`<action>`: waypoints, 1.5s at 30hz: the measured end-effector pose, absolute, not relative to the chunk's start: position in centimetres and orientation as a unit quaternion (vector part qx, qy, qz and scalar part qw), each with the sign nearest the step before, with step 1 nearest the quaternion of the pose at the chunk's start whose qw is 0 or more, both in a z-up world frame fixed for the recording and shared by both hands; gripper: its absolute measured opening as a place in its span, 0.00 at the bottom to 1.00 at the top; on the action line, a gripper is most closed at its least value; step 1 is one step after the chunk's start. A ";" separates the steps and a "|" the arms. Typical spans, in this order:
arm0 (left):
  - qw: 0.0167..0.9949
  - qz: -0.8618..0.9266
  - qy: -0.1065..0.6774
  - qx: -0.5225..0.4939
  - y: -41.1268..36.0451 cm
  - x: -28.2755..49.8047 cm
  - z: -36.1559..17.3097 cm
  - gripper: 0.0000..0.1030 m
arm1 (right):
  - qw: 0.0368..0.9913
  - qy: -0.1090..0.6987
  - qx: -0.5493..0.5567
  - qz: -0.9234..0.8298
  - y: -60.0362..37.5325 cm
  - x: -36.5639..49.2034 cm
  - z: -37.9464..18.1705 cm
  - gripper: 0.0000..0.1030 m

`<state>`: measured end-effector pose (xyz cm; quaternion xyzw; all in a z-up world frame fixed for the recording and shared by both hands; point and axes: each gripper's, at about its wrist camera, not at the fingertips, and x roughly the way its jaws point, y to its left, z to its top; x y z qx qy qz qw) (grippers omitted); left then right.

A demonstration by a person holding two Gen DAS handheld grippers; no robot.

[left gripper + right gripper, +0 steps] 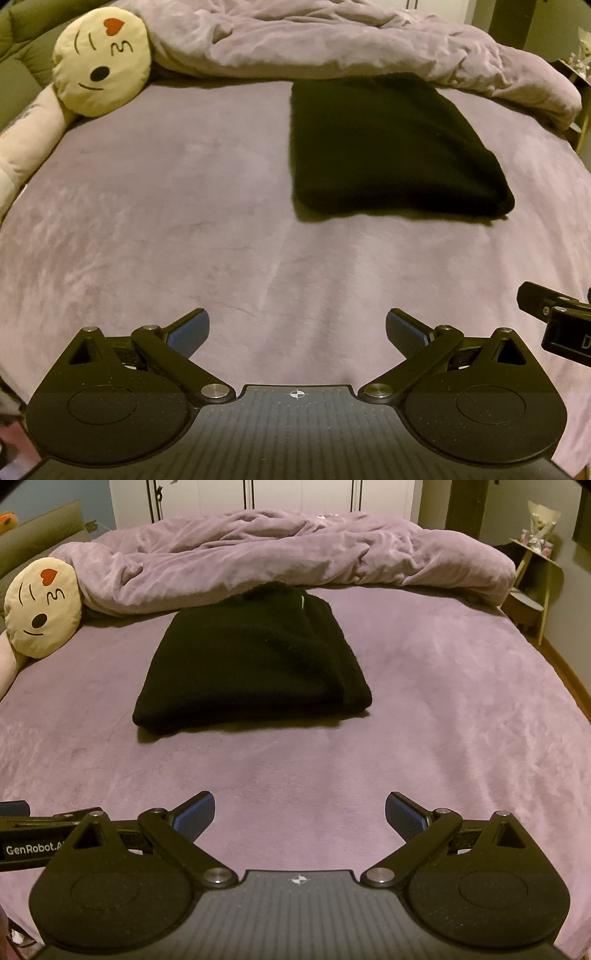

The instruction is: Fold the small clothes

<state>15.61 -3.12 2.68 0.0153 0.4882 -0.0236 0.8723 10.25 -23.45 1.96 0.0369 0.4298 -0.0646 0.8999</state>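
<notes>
A black knitted garment (391, 147) lies folded into a thick rectangle on the purple bed sheet (166, 221); the right wrist view shows the same black garment (255, 657) ahead and slightly left. My left gripper (297, 328) hovers open over bare sheet, well short of the garment, nothing between its blue pads. My right gripper (300, 810) is likewise open and empty, back from the garment's near edge. The right gripper's body (557, 325) shows at the right edge of the left wrist view. The left gripper's body (33, 834) shows at the left edge of the right wrist view.
A rumpled purple duvet (295, 550) is bunched along the far side, touching the garment's far end. A cream face pillow (103, 62) rests at the far left against a green headboard (40, 524). A small side table (535, 576) stands beyond the bed's right edge.
</notes>
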 end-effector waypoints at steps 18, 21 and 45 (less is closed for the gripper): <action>0.875 -0.019 0.484 0.022 -3.4 15.2 2.8 1.00 | 0.903 0.425 0.019 -0.055 -22.5 9.5 2.6 0.96; 0.874 -0.020 0.484 0.022 -3.5 15.2 2.8 1.00 | 0.903 0.425 0.018 -0.055 -22.5 9.4 2.6 0.96; 0.879 -0.007 0.477 0.028 -3.9 14.8 3.7 1.00 | 0.904 0.422 0.026 -0.055 -22.7 9.2 2.9 0.96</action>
